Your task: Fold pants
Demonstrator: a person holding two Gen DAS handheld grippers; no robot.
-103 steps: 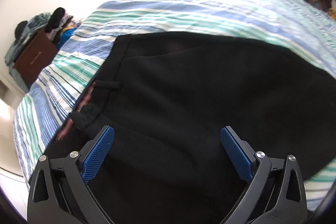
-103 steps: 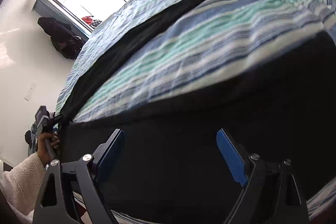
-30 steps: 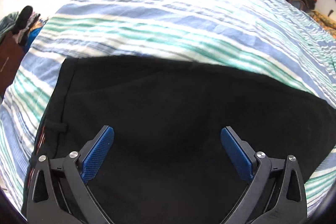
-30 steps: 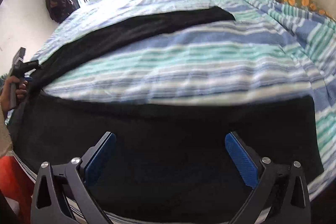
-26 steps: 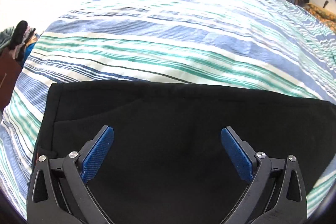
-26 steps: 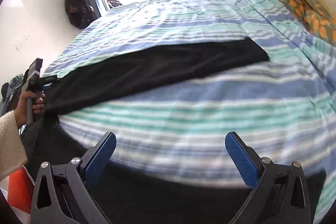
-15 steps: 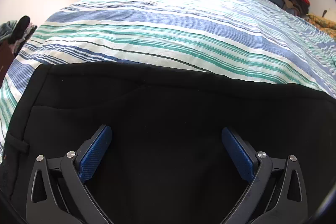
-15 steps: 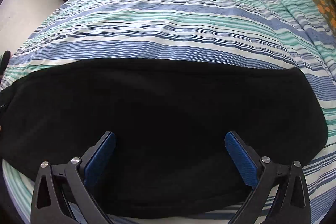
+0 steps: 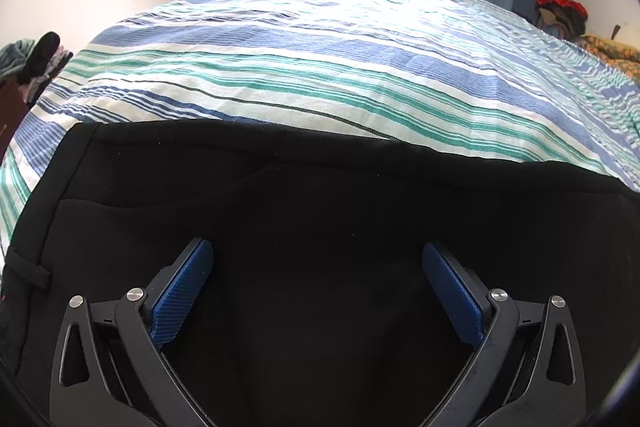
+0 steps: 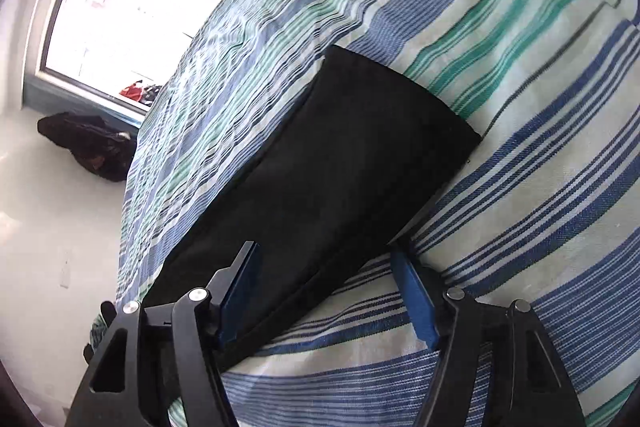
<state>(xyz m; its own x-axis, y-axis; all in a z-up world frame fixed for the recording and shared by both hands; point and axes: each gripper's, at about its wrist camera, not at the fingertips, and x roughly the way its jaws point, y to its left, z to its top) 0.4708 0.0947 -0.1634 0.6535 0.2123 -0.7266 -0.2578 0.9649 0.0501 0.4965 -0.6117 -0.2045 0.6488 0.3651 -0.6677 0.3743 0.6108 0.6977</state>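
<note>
The pants point(image 10: 332, 163) now lie folded leg on leg along the striped bed point(image 9: 320, 67). Your right gripper point(image 10: 324, 291) has swung to the hem end, its jaws closing around the lower edge. Your left gripper point(image 9: 316, 291) stays wide apart over the waist.

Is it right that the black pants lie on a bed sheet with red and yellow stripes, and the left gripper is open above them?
Not quite: the colours are wrong. The left wrist view shows the bed sheet striped in blue, green and white, not red and yellow. The rest holds: the black pants lie on it, and the left gripper is open above them.
</note>
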